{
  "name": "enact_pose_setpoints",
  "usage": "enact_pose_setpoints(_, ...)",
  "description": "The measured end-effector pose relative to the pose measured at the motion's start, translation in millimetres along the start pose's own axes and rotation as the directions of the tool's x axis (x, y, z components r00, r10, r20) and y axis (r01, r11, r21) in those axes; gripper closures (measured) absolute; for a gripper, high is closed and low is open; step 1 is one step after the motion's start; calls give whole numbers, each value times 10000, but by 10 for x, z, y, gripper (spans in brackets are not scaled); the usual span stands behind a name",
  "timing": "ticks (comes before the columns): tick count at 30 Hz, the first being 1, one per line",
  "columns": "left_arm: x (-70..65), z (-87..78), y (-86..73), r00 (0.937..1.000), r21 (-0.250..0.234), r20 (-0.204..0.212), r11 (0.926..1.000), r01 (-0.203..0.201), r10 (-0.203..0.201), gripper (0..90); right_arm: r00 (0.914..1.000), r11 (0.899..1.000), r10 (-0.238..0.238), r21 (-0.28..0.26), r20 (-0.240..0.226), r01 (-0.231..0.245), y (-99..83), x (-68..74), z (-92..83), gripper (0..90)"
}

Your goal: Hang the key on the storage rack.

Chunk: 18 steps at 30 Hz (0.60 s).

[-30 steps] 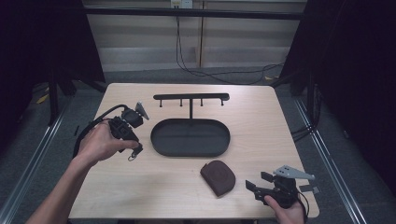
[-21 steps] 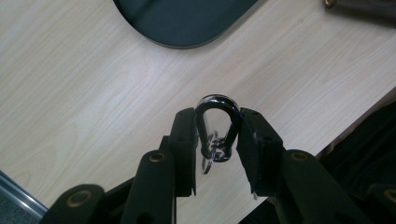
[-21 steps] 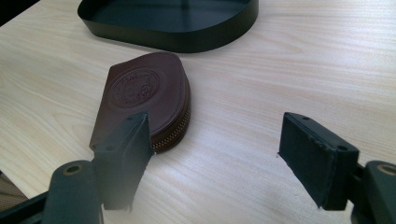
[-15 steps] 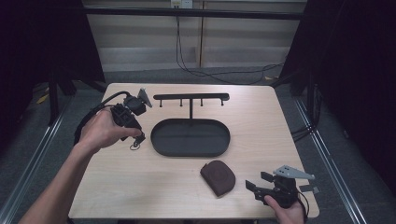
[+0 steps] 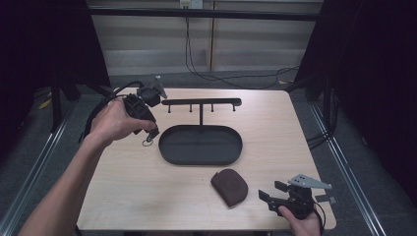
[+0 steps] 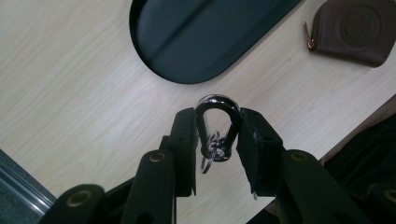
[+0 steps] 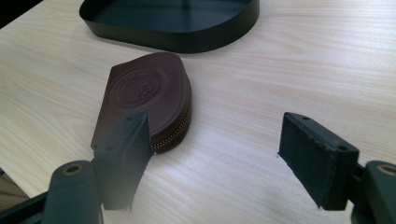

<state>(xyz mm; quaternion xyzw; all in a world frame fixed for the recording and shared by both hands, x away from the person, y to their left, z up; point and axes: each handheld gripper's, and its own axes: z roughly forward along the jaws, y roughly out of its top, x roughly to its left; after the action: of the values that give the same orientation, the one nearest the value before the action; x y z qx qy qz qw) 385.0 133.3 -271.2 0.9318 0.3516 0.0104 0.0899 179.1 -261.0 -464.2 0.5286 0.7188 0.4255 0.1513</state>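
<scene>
Gripping a carabiner (image 6: pixel 217 126) above the table, beside the rack (image 5: pixel 201 103), the left gripper (image 5: pixel 150 135) has hanging left. Wide-jawed and holding nothing, the right gripper (image 5: pixel 269 192) waits near the untouched pouch (image 5: pixel 229 186).

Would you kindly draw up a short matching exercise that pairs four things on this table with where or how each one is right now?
Things:
1. carabiner
2. brown pouch
3. black oval tray
4. right hand-held gripper

States:
A. lying flat on the table, zipped edge toward the open jaws
B. jaws open, nothing between them
C. clamped between the jaws of the left hand-held gripper, above the table
D. mid-table, nothing in it, below the hook rack

Pairs: 1-C, 2-A, 3-D, 4-B
</scene>
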Motion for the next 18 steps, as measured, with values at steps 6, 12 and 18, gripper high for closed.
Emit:
enact_pose_setpoints(6,53,-24,125,10000,-70,53,10000,49,-49,681,10000,10000,7,-21,-20,-7,-2,1,-2,251)
enact_pose_setpoints(12,96,14,238,9999,77,77,9999,112,-112,681,10000,10000,-11,-46,-42,11,-3,1,-3,251)
enact_pose_setpoints(18,162,31,358,9993,29,277,9997,234,-235,681,10000,10000,15,-71,-81,-15,-5,-2,-8,251)
